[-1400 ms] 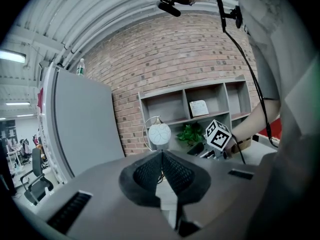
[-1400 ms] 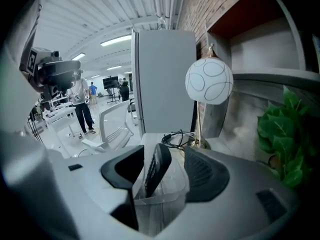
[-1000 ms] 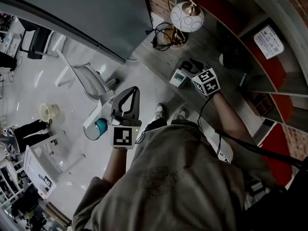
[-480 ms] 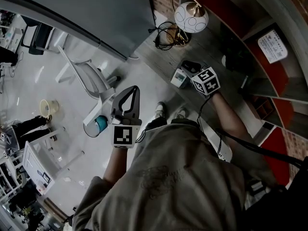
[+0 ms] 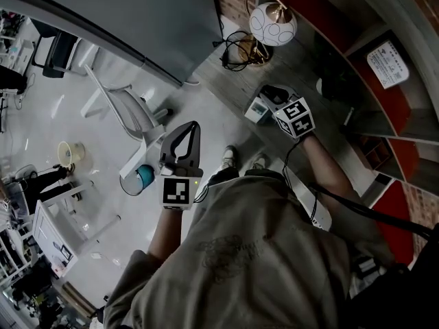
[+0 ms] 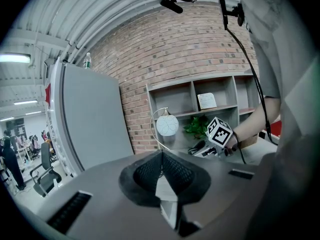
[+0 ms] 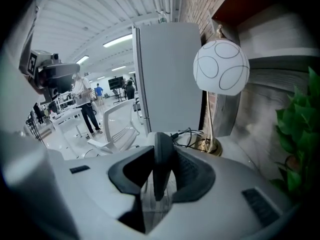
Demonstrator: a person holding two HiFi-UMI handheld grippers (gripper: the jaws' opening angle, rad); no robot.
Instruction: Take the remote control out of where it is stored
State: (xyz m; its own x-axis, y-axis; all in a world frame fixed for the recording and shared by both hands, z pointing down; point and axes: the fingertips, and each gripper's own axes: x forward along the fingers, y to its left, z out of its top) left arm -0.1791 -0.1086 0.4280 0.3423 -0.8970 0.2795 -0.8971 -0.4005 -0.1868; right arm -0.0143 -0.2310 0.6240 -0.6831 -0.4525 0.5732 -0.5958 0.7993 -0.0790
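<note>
Remote control (image 7: 162, 169), dark and slim, upright between the two pads of the right gripper (image 5: 271, 94), one narrow edge turned toward the camera in the right gripper view. Jaws just now closing in, roughly halfway between wide and shut, both pads pressed against the remote's flat sides. Lower end of the remote down at a small pale holder (image 5: 255, 110) on the grey wood-grain counter (image 5: 219, 81). In or out of the holder at that end: impossible to tell. Right gripper tilted down toward the counter, with a black cable trailing back along the forearm.

Beyond the remote, in the right gripper view:
- lamp with a round white shade (image 7: 221, 66) on a thin curved stem
- tangle of black cables (image 7: 187, 134) near the lamp's base
- green plant leaves (image 7: 300, 129) at the right edge
- tall grey panel (image 7: 167, 69) behind
- white chair (image 7: 117, 126) on the pale floor to the left

Left gripper (image 6: 161, 156) held out in the air over the floor, well apart from the counter and the holder. Jaws fully together, pads meeting at the tip, nothing between them. Ahead of it, in the left gripper view:
- grey shelf unit (image 6: 200, 96) against a brick wall (image 6: 150, 59)
- same lamp and plant on the counter below the shelves
- marker cube (image 6: 220, 132) of the right gripper just beside the plant
</note>
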